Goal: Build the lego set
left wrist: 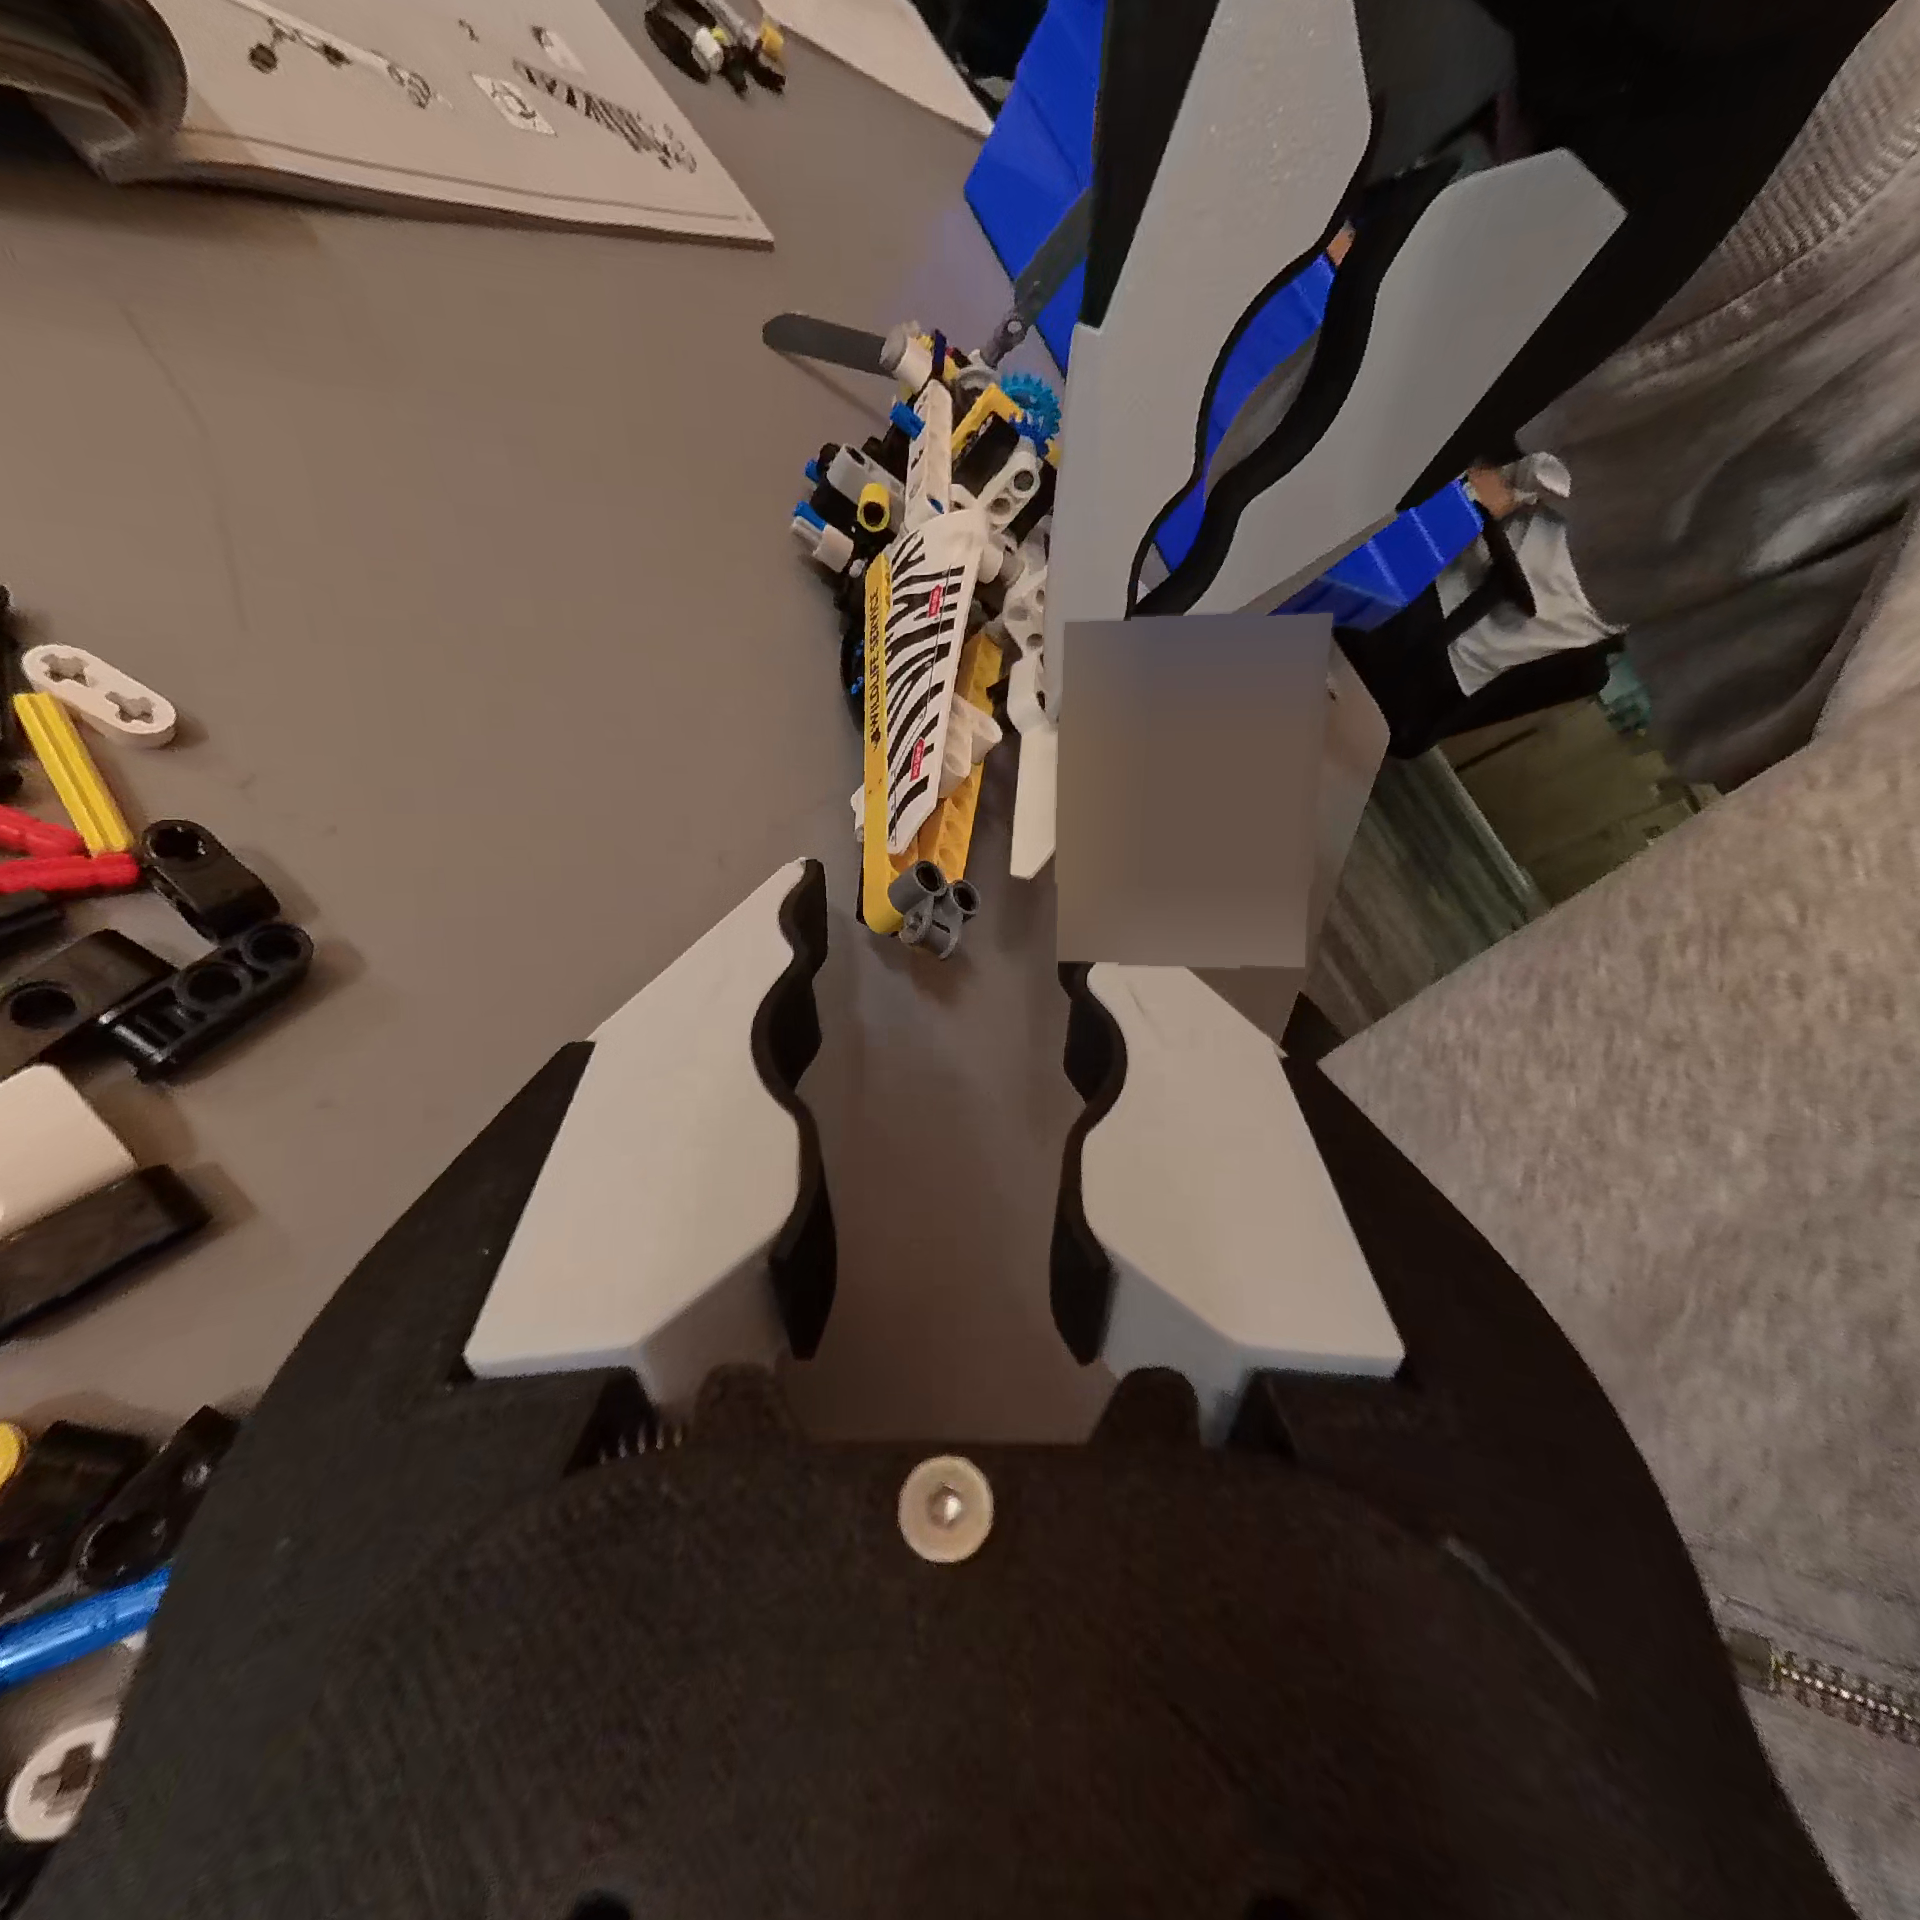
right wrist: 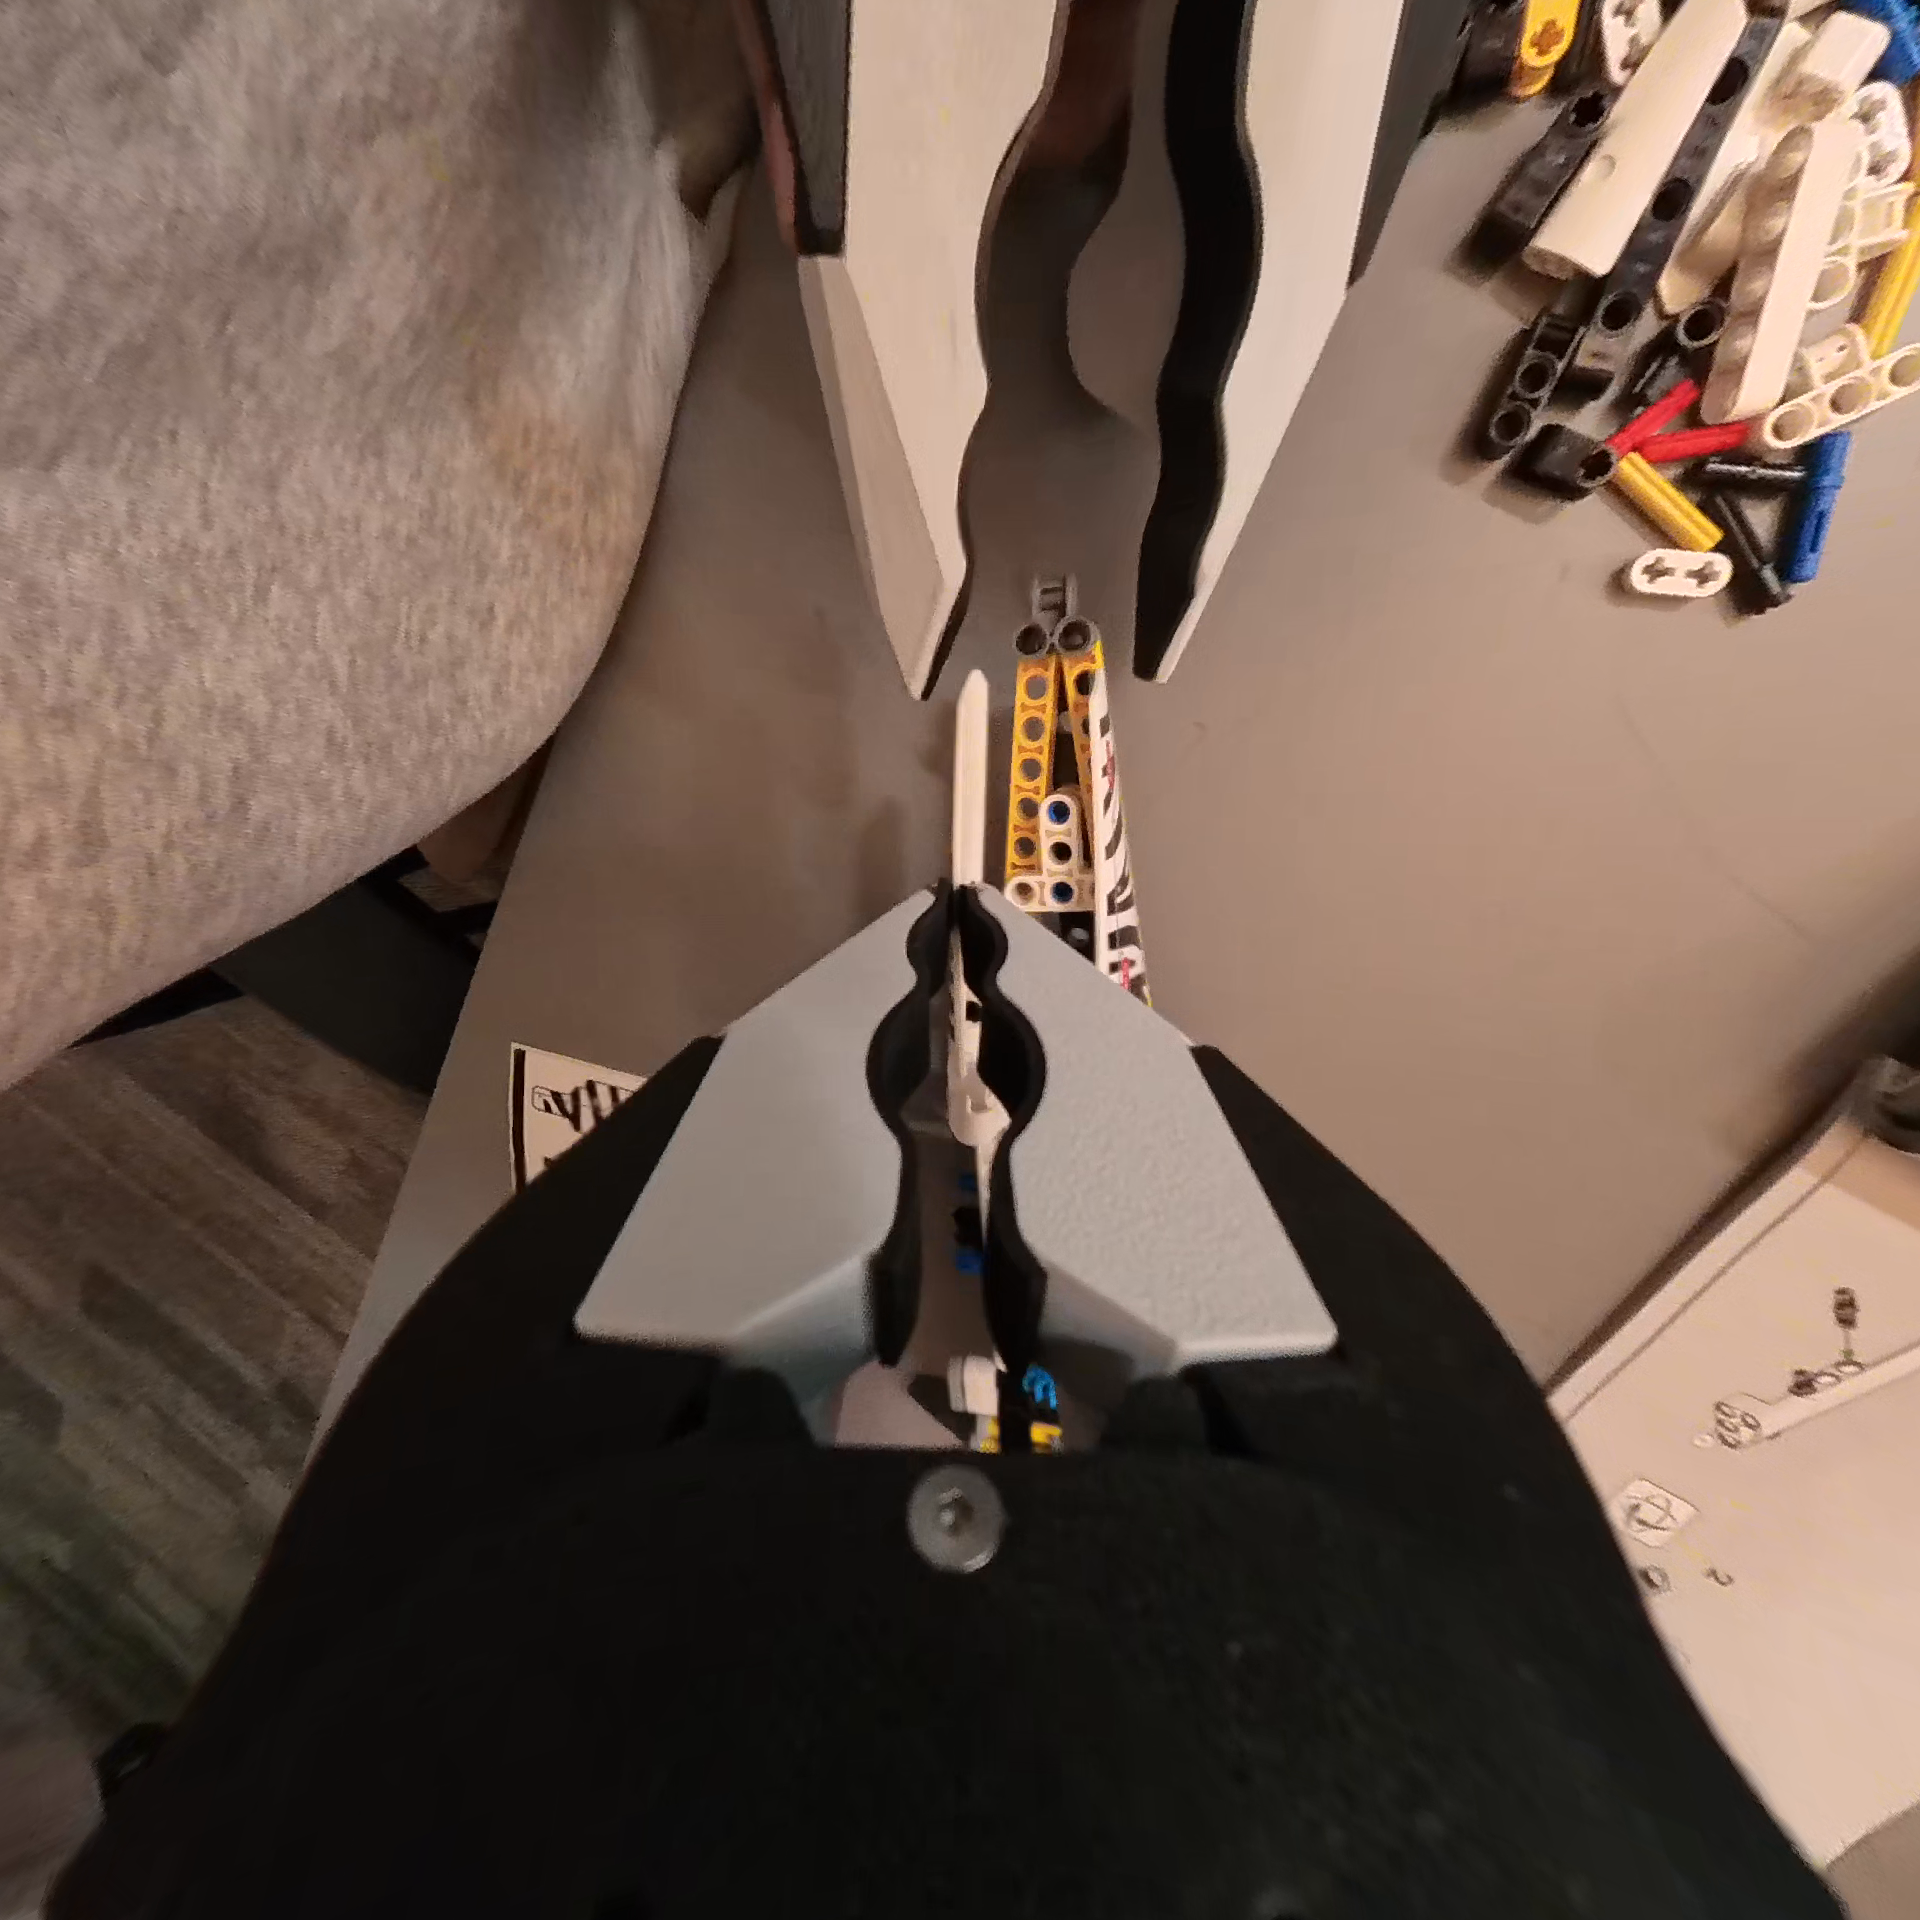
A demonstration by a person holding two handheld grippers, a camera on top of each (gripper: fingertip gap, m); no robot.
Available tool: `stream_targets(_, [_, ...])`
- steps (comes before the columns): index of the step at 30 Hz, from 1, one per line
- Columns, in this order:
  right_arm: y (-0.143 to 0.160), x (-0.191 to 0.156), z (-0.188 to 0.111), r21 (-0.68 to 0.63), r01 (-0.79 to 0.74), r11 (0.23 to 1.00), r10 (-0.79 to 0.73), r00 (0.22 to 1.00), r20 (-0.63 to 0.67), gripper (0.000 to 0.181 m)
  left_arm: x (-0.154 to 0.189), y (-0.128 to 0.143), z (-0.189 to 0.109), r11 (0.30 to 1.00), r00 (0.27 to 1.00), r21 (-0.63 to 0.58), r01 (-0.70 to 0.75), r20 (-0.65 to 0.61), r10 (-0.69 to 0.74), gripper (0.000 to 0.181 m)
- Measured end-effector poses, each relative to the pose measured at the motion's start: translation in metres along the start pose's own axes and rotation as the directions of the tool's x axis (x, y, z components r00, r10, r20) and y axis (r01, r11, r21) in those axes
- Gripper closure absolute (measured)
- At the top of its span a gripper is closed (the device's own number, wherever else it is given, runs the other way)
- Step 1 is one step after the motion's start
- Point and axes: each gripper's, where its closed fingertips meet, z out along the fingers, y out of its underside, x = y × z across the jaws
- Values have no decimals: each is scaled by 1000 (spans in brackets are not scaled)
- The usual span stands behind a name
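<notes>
The left hand-held gripper [left wrist: 940,956] hovers low over the grey surface [left wrist: 468,520] with its jaws wide apart and nothing between them. Just ahead of its tips lies the lego model [left wrist: 930,644], a yellow and white build with a zebra-striped panel and a small grey connector [left wrist: 935,906] at the near end.

The right hand-held gripper [right wrist: 958,904] is closed narrow on a thin white blade [right wrist: 971,790] that belongs to the model; the blade runs out past its tips beside two yellow beams [right wrist: 1049,758]. In the right wrist view the left gripper's open fingers point toward the model's grey connector end, one on each side, not touching it.

Loose pieces [right wrist: 1704,312] in black, white, red, yellow and blue lie in a heap well apart from the model. An open booklet [left wrist: 416,114] rests on the surface farther off. A grey sleeve [right wrist: 260,416] fills one side of each view.
</notes>
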Motion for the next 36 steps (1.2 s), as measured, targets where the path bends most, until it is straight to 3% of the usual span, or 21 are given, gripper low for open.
stream_targets(10, [-1,2,0,11,-34,999,33,997,63,181,-2,8,7,998,1000,-69,-5,19,6,145])
stream_targets(25, [-2,5,2,38,-61,997,55,988,143,181,-2,9,9,997,1000,-80,2,18,-1,152])
stream_targets(36, [-4,7,3,48,-28,998,22,993,119,181,-3,7,9,997,1000,-76,5,16,-4,153])
